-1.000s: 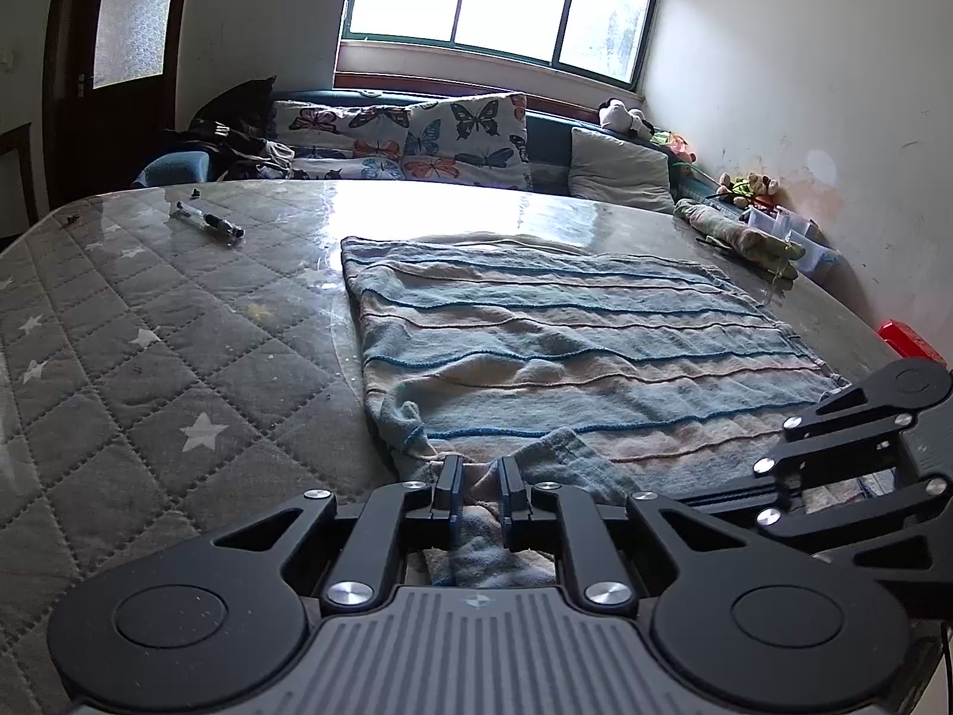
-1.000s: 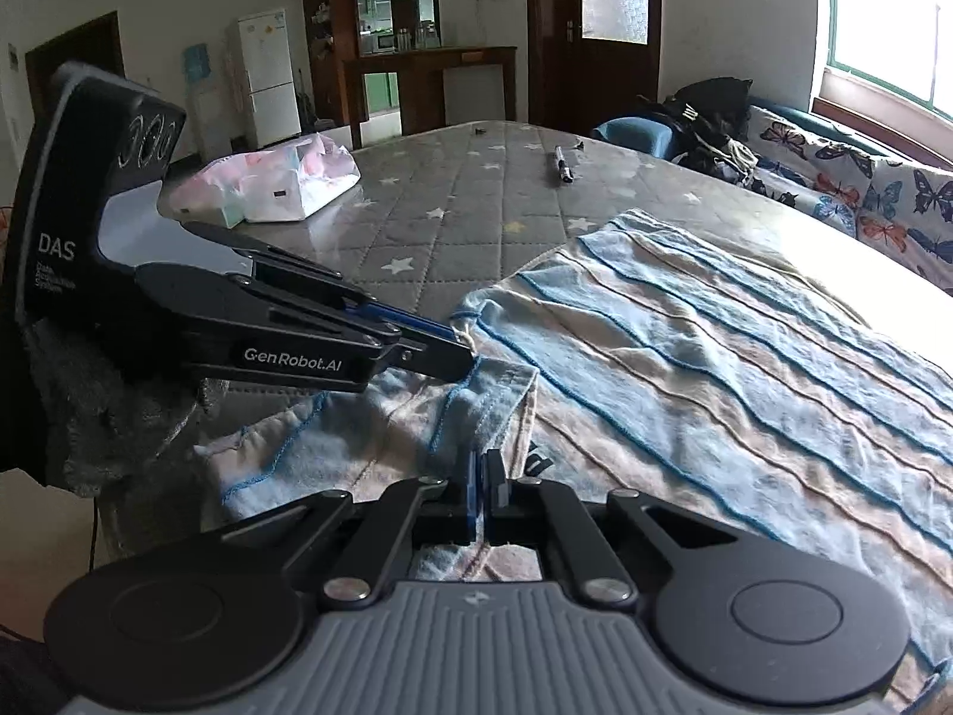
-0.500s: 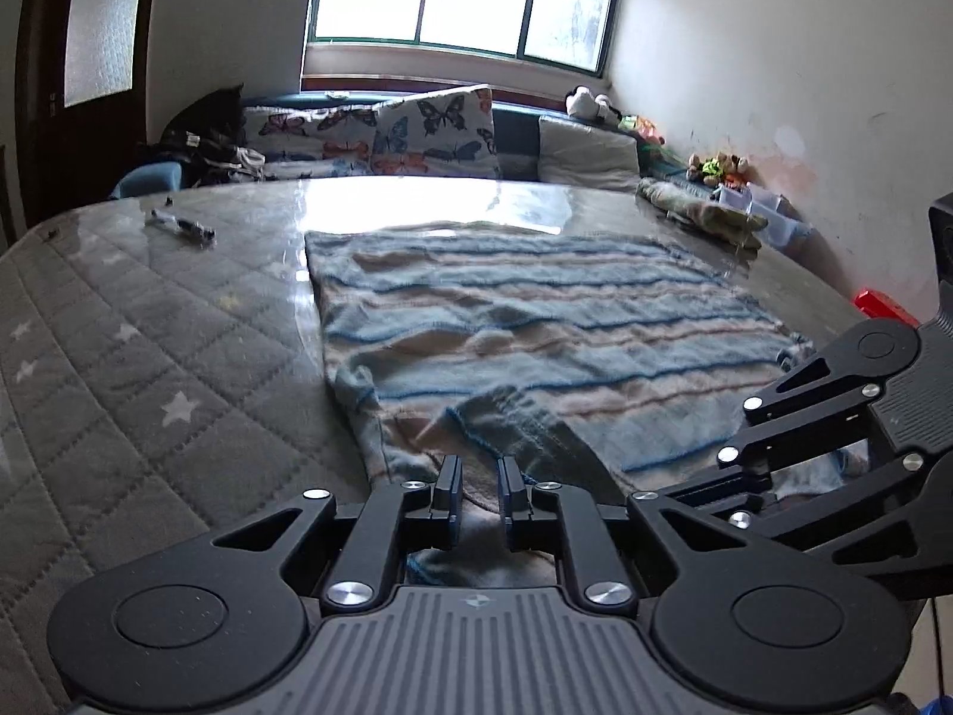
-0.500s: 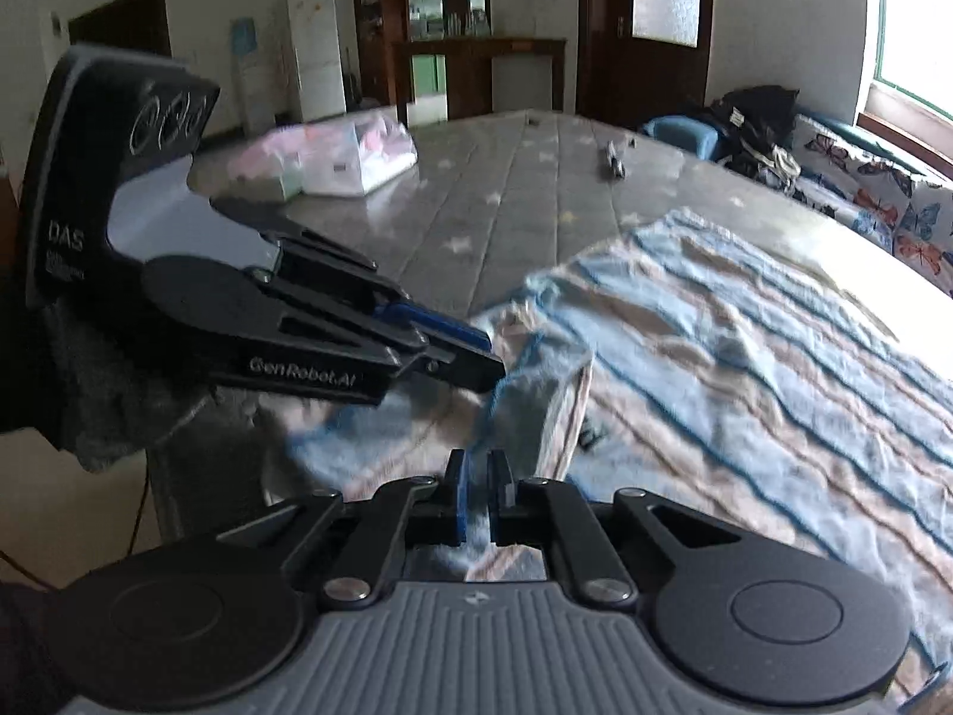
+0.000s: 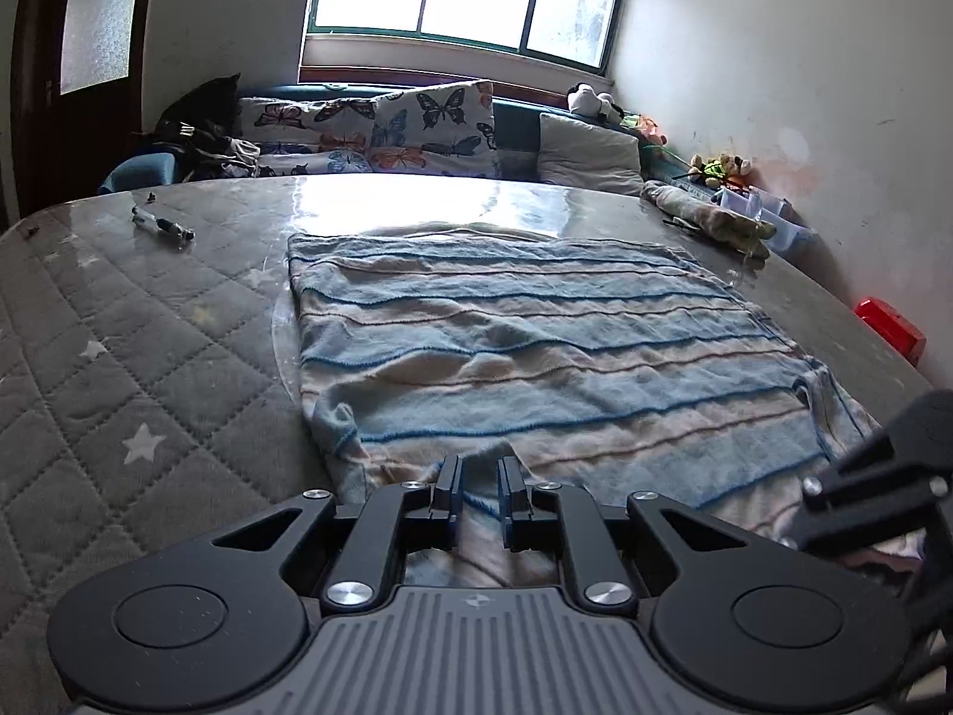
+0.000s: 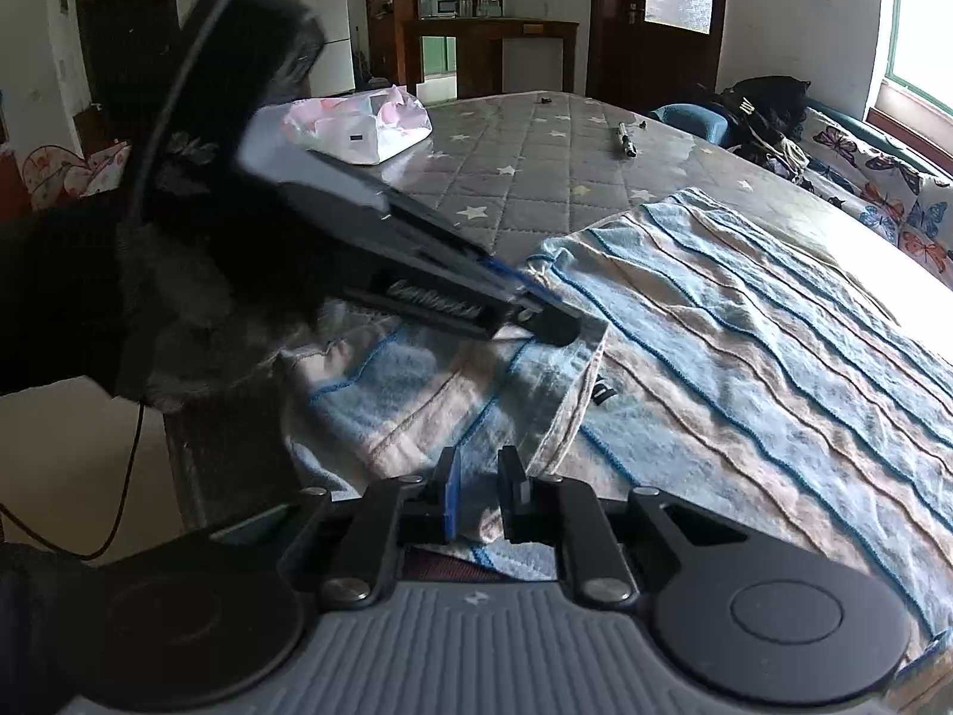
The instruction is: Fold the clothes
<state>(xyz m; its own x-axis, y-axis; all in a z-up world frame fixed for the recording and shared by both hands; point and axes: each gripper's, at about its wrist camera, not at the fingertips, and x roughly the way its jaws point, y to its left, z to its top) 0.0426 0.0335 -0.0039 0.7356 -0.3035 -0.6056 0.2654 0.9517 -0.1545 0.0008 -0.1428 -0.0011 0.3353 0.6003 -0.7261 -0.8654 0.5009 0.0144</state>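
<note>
A striped blue and cream garment [image 5: 524, 345] lies spread flat on the quilted grey table [image 5: 119, 369], its near edge folded up toward me; it also shows in the right wrist view [image 6: 744, 345]. My left gripper [image 5: 478, 491] is slightly open, with a fold of the near edge between its fingers. My right gripper [image 6: 478, 491] is slightly open over the folded near corner, with cloth between its fingers. The left gripper shows in the right wrist view [image 6: 536, 316], tips at the folded edge. The right gripper's fingers [image 5: 863, 476] show at the right of the left wrist view.
A pen [image 5: 162, 227] lies on the table at the far left. A pink-and-white bundle [image 6: 357, 125] sits at the table's far end. A grey item [image 5: 709, 215] and a red box [image 5: 890, 329] lie by the right wall. A sofa with butterfly cushions [image 5: 381, 131] stands behind.
Both grippers have opened a little from a tight grip on the near edge. The lifted fold has been laid down on the garment.
</note>
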